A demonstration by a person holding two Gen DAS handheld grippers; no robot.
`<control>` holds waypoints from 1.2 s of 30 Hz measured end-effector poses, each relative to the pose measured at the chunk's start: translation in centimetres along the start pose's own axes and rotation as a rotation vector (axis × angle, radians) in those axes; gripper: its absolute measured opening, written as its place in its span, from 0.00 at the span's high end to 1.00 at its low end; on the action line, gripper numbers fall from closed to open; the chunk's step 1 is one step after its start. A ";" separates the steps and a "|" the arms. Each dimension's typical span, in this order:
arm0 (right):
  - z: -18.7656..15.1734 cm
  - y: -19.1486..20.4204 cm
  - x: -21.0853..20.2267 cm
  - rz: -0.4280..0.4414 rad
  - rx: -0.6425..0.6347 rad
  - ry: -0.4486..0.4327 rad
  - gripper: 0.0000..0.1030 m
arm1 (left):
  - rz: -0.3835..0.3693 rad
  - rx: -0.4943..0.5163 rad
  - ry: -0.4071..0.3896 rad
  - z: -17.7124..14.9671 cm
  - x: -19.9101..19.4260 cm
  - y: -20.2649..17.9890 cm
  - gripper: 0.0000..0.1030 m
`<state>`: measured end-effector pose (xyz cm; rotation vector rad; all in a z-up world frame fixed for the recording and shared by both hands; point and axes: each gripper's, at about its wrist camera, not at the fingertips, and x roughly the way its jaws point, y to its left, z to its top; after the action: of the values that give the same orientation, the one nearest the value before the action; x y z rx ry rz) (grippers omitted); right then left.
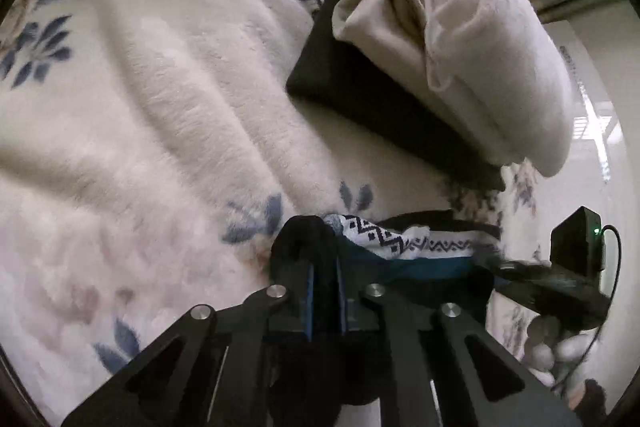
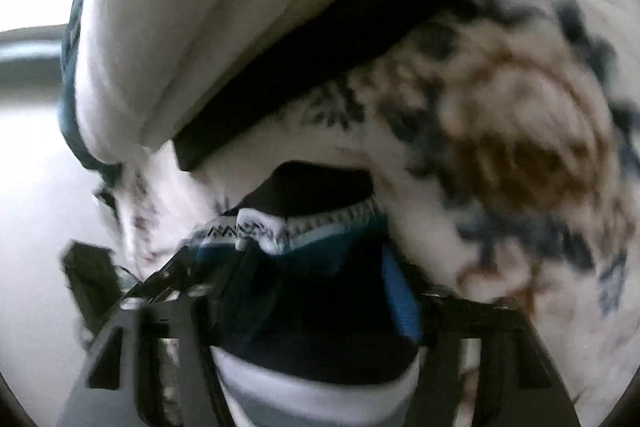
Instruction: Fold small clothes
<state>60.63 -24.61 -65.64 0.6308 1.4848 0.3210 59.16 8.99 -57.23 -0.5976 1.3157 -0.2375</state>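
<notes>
A white fleece blanket (image 1: 152, 99) with blue and brown flowers covers the bed and fills most of both views. On it, toward the far edge, sits a pile of folded clothes: a white garment (image 1: 480, 39) lies on top of a black one (image 1: 360, 83). Nearer the cameras, a small patterned garment (image 1: 404, 247), black and teal with a white zigzag band, hangs stretched between the two claws just above the blanket. The left gripper (image 1: 324, 267) is closed tight on its dark end. The right gripper (image 2: 320, 291) is closed on the other end; that view is blurred.
</notes>
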 end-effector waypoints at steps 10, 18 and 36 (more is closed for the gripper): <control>2.2 -1.6 2.3 -0.055 0.108 -0.013 0.91 | -0.055 -0.058 0.030 1.0 1.4 1.7 0.89; -3.2 0.1 -3.3 -0.078 0.023 -0.002 0.39 | -0.043 0.005 -0.037 -4.3 -6.4 -0.1 0.40; -34.6 -9.6 -5.0 -0.092 0.287 0.330 0.38 | 0.077 -0.141 0.229 -30.1 -13.8 4.5 0.40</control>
<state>24.53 -28.44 -65.91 0.7600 1.8913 0.1445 26.27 11.12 -52.05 -0.6514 1.5831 -0.1532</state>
